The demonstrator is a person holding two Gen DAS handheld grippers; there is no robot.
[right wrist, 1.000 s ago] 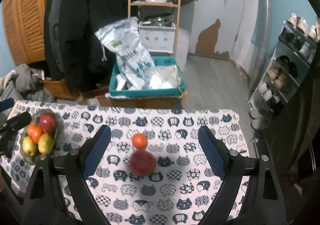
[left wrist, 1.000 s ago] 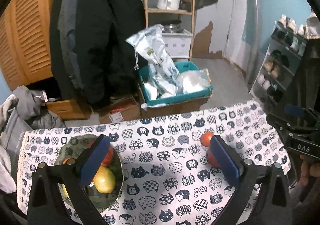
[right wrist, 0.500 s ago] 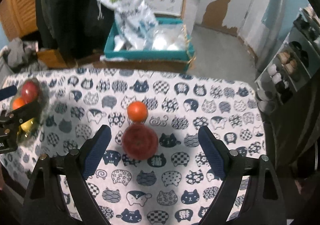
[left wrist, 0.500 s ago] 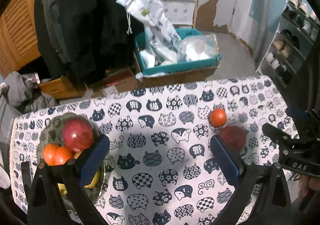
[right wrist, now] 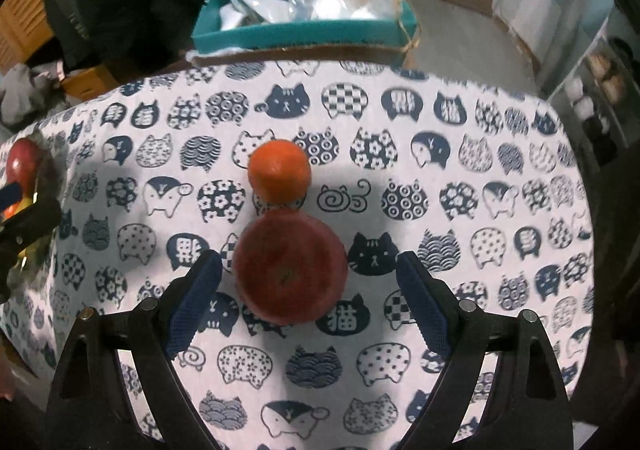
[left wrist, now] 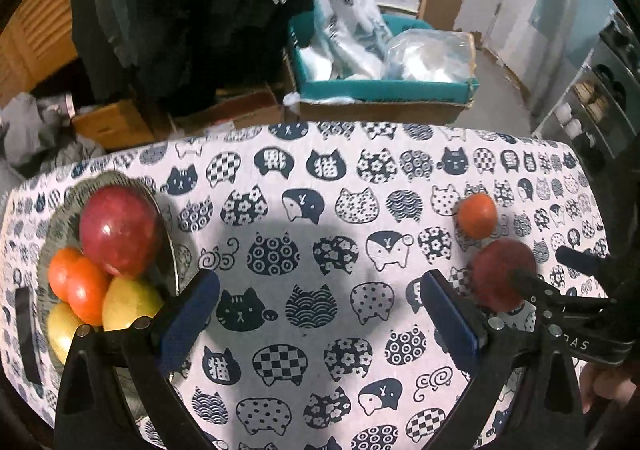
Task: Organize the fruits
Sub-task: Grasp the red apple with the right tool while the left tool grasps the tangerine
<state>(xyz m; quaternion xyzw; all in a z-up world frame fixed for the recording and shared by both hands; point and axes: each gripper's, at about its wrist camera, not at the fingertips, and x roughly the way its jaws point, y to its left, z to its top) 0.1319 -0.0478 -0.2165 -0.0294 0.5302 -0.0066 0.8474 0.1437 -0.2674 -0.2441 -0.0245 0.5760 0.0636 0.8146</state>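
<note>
table draped in a cat-print cloth (right wrist: 460, 154), white with navy cat heads. the right gripper (right wrist: 308, 290) points steeply down at the cloth, jaws spread wide, blue pads on either side of a big red apple (right wrist: 289, 266); there is a clear gap on both sides, the pads are not touching it, nothing is gripped. the apple sits on the cloth in the right half of the table. just beyond it on the far side, touching or nearly so, an orange tangerine (right wrist: 279, 171). the left gripper (left wrist: 320, 314) hangs over the middle of the cloth, jaws also wide apart, with only bare cloth between its pads. at the left end of the table a shallow dark bowl (left wrist: 166, 226) holds fruit: a second red apple (left wrist: 118, 230) at the far side, two small orange fruits (left wrist: 78, 284) pressed together, and two yellow fruits (left wrist: 128, 304) nearest, partly hidden behind the left gripper's left finger. from the left view the right gripper's black frame comes in at the right edge, over the loose apple. off the far edge of the table, on the floor, a teal tray (right wrist: 304, 35) in a cardboard box carries plastic bags. a dark coat (left wrist: 180, 10) hangs at far left.
</note>
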